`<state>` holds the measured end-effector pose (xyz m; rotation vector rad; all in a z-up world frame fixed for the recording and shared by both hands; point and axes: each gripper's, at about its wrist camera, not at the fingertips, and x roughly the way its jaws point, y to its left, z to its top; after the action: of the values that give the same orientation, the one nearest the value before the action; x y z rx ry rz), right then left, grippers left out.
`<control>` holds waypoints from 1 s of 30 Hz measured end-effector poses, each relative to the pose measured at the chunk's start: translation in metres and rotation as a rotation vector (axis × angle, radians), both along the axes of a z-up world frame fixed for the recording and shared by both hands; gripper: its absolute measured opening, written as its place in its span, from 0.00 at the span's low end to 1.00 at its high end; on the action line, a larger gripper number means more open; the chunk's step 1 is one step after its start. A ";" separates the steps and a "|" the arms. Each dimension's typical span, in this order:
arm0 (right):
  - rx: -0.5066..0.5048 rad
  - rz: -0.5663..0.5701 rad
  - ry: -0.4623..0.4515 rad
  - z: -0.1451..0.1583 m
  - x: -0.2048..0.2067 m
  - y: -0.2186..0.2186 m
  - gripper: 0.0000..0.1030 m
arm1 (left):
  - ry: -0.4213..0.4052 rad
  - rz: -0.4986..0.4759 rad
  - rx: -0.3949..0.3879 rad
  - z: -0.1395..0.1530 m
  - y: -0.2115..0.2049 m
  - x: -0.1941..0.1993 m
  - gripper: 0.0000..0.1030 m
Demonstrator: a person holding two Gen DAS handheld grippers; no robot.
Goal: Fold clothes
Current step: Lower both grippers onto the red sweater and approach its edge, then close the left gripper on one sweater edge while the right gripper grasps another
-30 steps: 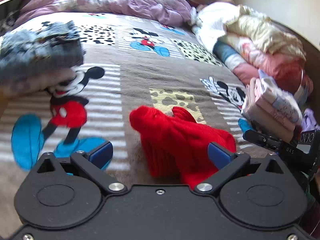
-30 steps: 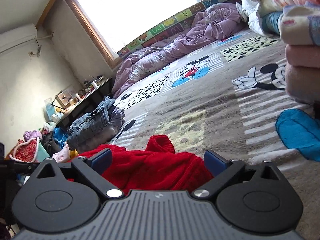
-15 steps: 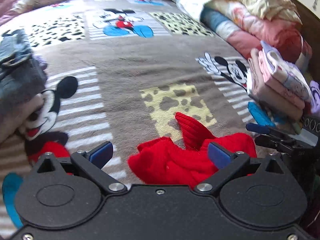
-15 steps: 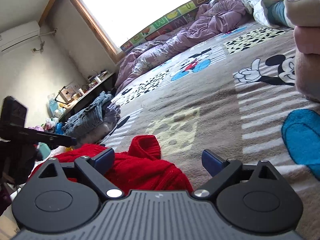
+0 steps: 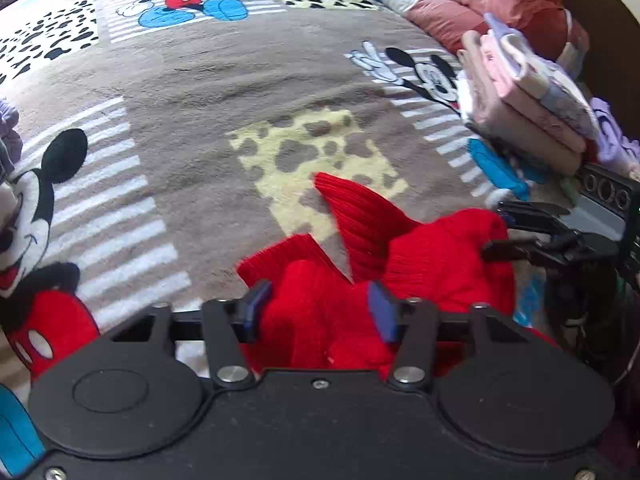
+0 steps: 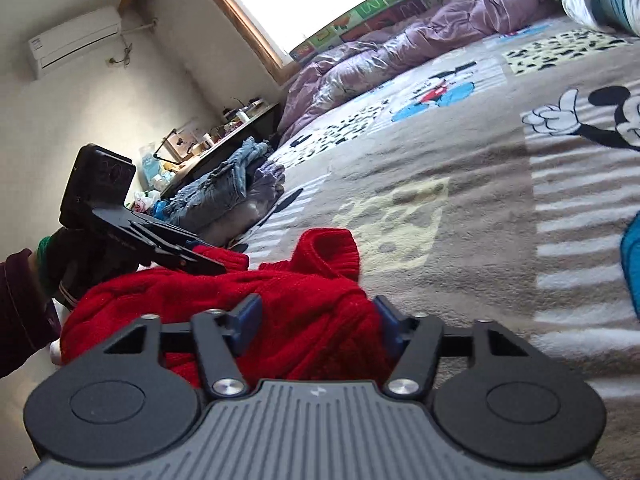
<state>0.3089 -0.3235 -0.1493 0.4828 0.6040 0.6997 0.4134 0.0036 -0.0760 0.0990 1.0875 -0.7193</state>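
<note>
On a bed spread with a cartoon-mouse blanket (image 5: 192, 92), a person is working two hand-held grippers into a crumpled red knit sweater (image 5: 420, 256) at the near edge. The left gripper (image 5: 318, 312) is angling down over the garment's left side, its jaws closing with a bunch of red knit between the blue pads, which appear to be meeting the fabric. The right gripper (image 6: 316, 320) is lying lower and flatter at the garment's other end, its jaws likewise closing on a fold of the sweater (image 6: 280, 292); here too the pads seem to be biting into the wool. One ribbed cuff (image 5: 352, 208) is standing up toward the yellow spotted patch (image 5: 316, 152) of the blanket.

Taking the garment at two separated points looks like preparation for lifting and spreading it flat on the bare blanket ahead, so the folding proper is probably not yet begun. A stack of folded clothes (image 5: 528, 96) is waiting to the right, likely the pile this piece will join, while a heap of jeans and other garments (image 6: 228, 188) is lying apart on the left, seemingly awaiting their turn. A sleeved arm (image 6: 20, 312) is showing behind the left gripper in the right wrist view.
</note>
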 end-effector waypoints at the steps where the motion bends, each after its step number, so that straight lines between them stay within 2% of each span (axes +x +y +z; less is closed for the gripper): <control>1: -0.002 -0.003 -0.010 0.001 -0.002 -0.001 0.43 | -0.009 -0.006 -0.003 0.002 0.001 -0.004 0.39; 3: -0.007 0.010 -0.038 0.006 -0.009 -0.004 0.35 | -0.030 -0.021 -0.009 0.009 0.004 -0.014 0.36; 6: -0.016 0.049 -0.081 0.014 -0.020 -0.004 0.31 | -0.067 -0.051 -0.025 0.019 0.009 -0.034 0.33; 9: -0.027 0.108 -0.118 0.019 -0.032 -0.002 0.30 | -0.105 -0.083 -0.045 0.029 0.015 -0.056 0.31; 13: 0.019 0.230 -0.169 0.030 -0.050 0.001 0.30 | -0.133 -0.148 -0.088 0.036 0.021 -0.091 0.31; 15: 0.037 0.290 -0.183 0.034 -0.058 0.003 0.30 | -0.143 -0.171 -0.075 0.032 0.022 -0.108 0.31; 17: 0.030 0.273 -0.182 0.034 -0.059 0.005 0.31 | -0.167 -0.182 -0.047 0.026 0.024 -0.120 0.31; 18: 0.026 0.263 -0.182 0.034 -0.060 0.006 0.33 | -0.173 -0.173 -0.037 0.021 0.027 -0.121 0.34; 19: 0.022 0.240 -0.176 0.033 -0.057 0.008 0.41 | -0.167 -0.158 -0.035 0.016 0.030 -0.120 0.46; 20: 0.017 0.216 -0.168 0.032 -0.053 0.009 0.61 | -0.157 -0.137 -0.042 0.011 0.035 -0.118 0.49; 21: 0.012 0.191 -0.161 0.032 -0.050 0.010 0.71 | -0.145 -0.118 -0.053 0.006 0.040 -0.116 0.51; 25: 0.016 0.187 -0.144 0.027 -0.040 0.020 0.71 | -0.092 -0.059 -0.131 -0.008 0.059 -0.106 0.51; 26: 0.009 0.192 -0.141 0.026 -0.038 0.022 0.69 | -0.083 -0.053 -0.153 -0.010 0.061 -0.106 0.51; 27: 0.002 0.197 -0.138 0.025 -0.037 0.025 0.61 | -0.078 -0.049 -0.166 -0.011 0.063 -0.107 0.49; 28: -0.018 0.202 -0.138 0.024 -0.037 0.027 0.56 | -0.073 -0.051 -0.174 -0.012 0.063 -0.108 0.38; 30: -0.049 0.201 -0.145 0.024 -0.039 0.028 0.33 | -0.095 -0.066 -0.146 -0.012 0.057 -0.115 0.30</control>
<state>0.2697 -0.2959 -0.1256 0.3250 0.5359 0.9010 0.2980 0.0605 -0.0879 0.0441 0.9422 -0.8428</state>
